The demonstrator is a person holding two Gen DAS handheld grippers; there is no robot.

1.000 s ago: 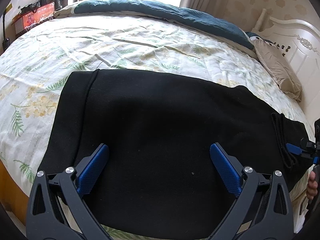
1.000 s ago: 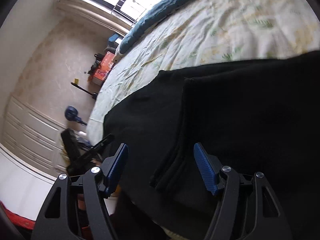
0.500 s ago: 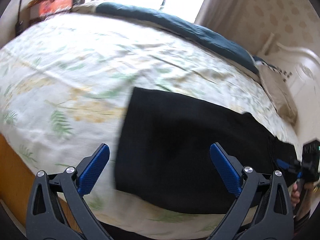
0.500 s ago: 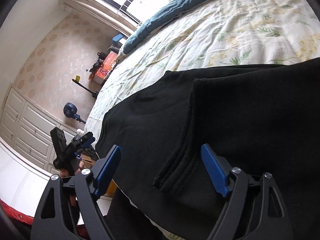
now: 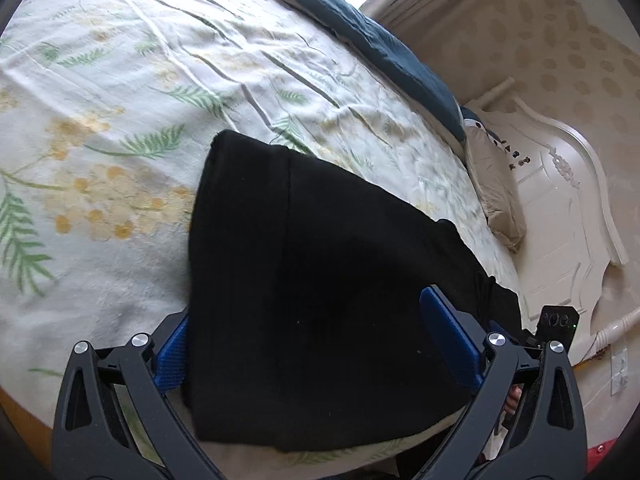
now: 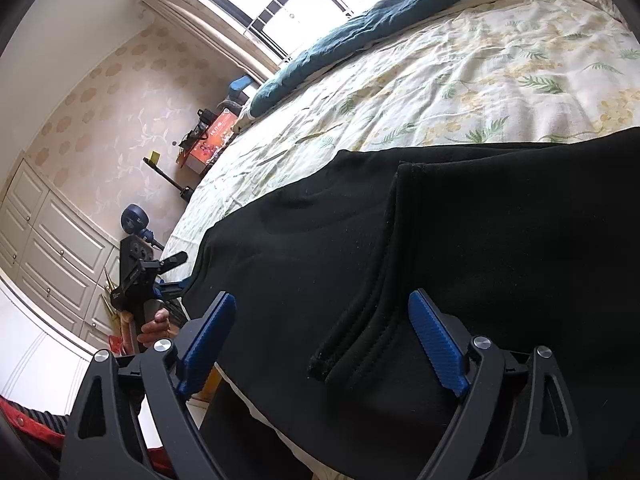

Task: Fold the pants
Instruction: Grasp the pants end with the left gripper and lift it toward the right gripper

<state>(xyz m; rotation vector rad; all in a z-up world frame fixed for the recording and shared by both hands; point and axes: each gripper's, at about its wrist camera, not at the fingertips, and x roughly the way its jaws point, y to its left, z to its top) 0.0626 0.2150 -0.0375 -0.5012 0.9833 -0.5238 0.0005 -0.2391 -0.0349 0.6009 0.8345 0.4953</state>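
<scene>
Where black pants (image 5: 320, 280) lie, floral bedspread (image 5: 120, 120); white headboard (image 5: 560, 208) beyond.

Left gripper (image 5: 312, 340): angled downward, jaws spread wide, nothing pinched; left blue pad partly hidden behind dark cloth. Seen from the right wrist view, a hand (image 6: 154, 330) wraps its handle. Right gripper (image 6: 322, 338): angled downward, jaws have just been opening, now wide, with cloth lying between the pads, unpressed.
</scene>
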